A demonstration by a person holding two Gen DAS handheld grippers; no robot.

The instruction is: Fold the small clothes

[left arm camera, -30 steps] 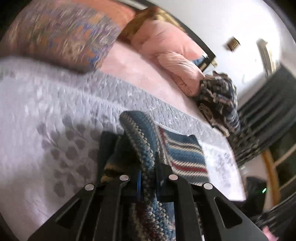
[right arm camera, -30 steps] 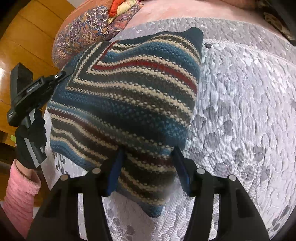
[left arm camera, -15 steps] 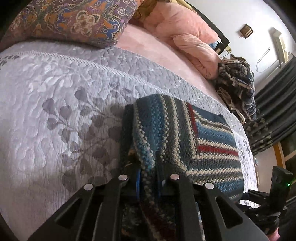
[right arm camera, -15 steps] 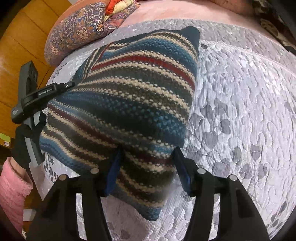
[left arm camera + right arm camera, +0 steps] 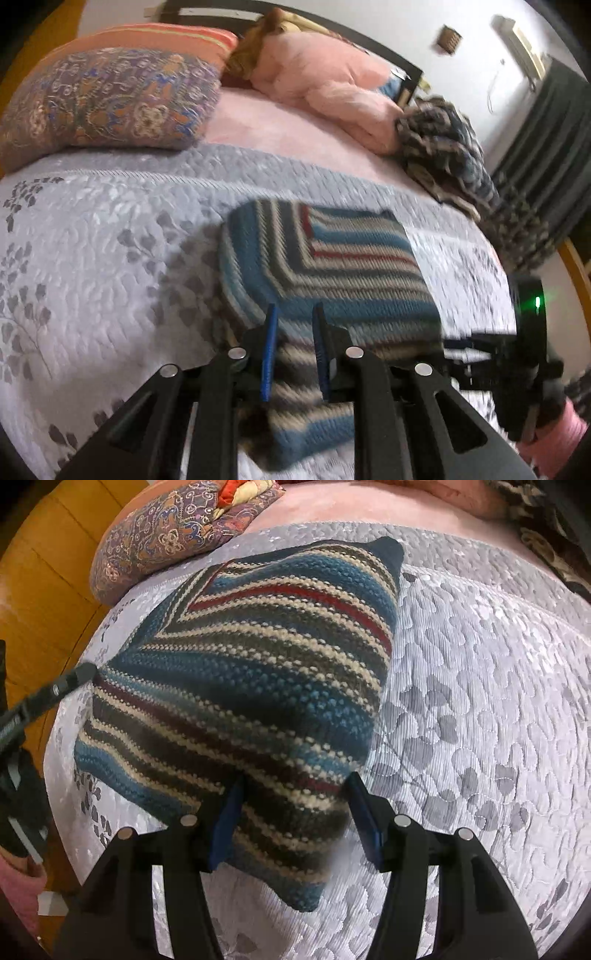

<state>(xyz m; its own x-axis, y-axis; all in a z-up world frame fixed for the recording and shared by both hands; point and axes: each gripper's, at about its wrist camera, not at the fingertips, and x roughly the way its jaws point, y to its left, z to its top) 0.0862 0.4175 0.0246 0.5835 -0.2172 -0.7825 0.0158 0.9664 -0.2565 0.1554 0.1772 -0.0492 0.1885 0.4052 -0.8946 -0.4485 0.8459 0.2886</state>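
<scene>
A knitted garment (image 5: 325, 258) with blue, cream, grey and red stripes lies folded into a rough square on the grey leaf-print quilt (image 5: 92, 240). My left gripper (image 5: 295, 332) sits at its near left edge, blue pads slightly parted, fabric lying low between them. From the right wrist, the garment (image 5: 258, 664) fills the middle. The left gripper (image 5: 74, 677) touches its left corner there. My right gripper (image 5: 295, 808) stands wide open astride the garment's near corner, not pinching it.
A purple patterned pillow (image 5: 110, 99) and pink bedding (image 5: 332, 85) lie at the head of the bed. A heap of dark patterned clothes (image 5: 443, 147) sits at the far right. Wooden floor (image 5: 37, 590) lies past the bed's left edge. A pink sleeve (image 5: 569, 424) shows.
The left gripper lowered its raised fold onto the garment, and its pads parted slightly. The garment now lies flatter. The right gripper stayed open at the near corner.
</scene>
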